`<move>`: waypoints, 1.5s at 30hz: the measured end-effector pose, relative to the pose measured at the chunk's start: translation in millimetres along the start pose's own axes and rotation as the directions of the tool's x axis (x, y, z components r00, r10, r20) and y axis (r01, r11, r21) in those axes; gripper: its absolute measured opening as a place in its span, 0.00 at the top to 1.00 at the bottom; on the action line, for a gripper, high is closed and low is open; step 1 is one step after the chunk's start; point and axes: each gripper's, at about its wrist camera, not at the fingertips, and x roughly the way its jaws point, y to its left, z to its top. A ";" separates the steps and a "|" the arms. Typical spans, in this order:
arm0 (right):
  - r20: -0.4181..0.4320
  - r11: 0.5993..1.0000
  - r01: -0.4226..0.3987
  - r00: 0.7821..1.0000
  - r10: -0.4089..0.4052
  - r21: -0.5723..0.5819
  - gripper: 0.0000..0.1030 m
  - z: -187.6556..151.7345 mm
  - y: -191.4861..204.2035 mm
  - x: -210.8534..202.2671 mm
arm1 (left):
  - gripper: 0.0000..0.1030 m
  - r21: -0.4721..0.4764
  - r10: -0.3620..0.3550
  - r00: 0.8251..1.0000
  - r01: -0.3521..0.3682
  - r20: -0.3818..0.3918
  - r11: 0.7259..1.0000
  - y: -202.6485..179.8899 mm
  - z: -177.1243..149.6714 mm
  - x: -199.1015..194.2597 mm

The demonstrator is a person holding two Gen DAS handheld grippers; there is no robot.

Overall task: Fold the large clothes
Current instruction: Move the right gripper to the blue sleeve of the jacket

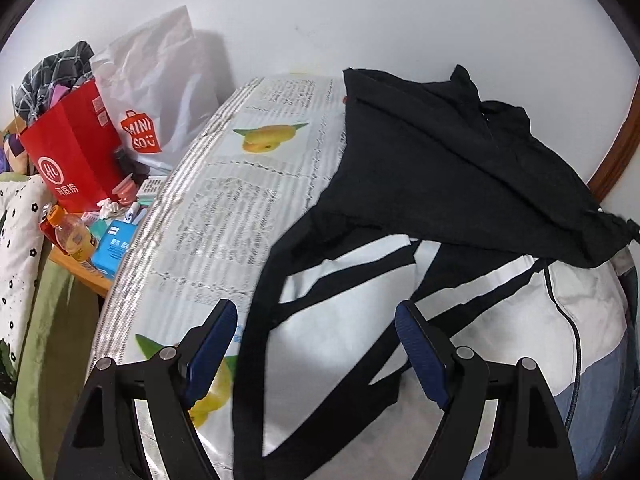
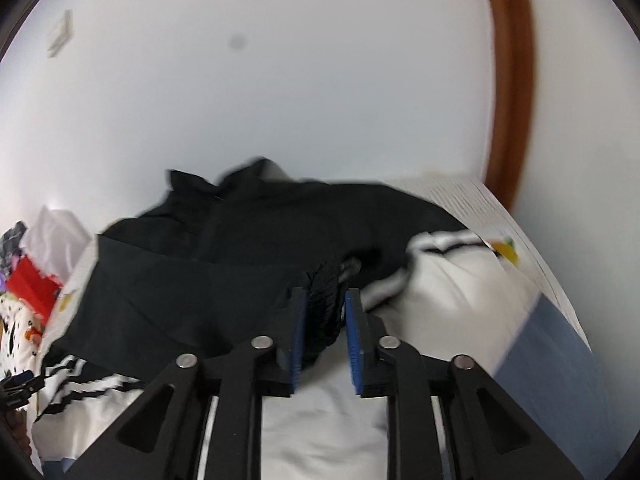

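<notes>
A large jacket in black, white and blue (image 1: 440, 168) lies spread on a table with a printed cloth (image 1: 224, 208). Its black upper part is folded over the white body. My left gripper (image 1: 316, 336) is open and empty, hovering over the jacket's white part and black stripes. In the right wrist view the jacket (image 2: 224, 248) fills the middle. My right gripper (image 2: 325, 300) is nearly closed on a bunched black ribbed cuff (image 2: 322, 312) between its blue pads (image 2: 298, 336).
Left of the table stand a red paper bag (image 1: 72, 152), a white Miniso bag (image 1: 156, 92), an orange drink bottle (image 1: 70, 236) and small boxes. A white wall (image 2: 280, 80) lies behind, with a brown wooden frame (image 2: 512, 80) at the right.
</notes>
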 end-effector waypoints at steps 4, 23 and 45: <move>0.016 0.999 0.040 0.999 -0.040 -0.005 0.64 -14.5 -19.2 -11.7 | 0.23 0.021 -0.005 1.000 0.005 0.002 1.000 -8.1 -0.9 -2.3; -0.002 0.941 0.227 0.972 -0.235 -0.252 0.48 -77.1 0.2 -15.1 | 0.23 0.086 -0.032 0.999 0.030 0.027 0.996 -27.9 -10.5 -24.1; 0.028 0.945 0.322 0.947 -0.321 -0.063 0.32 -110.4 -67.0 -114.0 | 0.23 0.063 -0.068 0.995 0.064 0.071 0.996 -25.0 -27.0 -47.7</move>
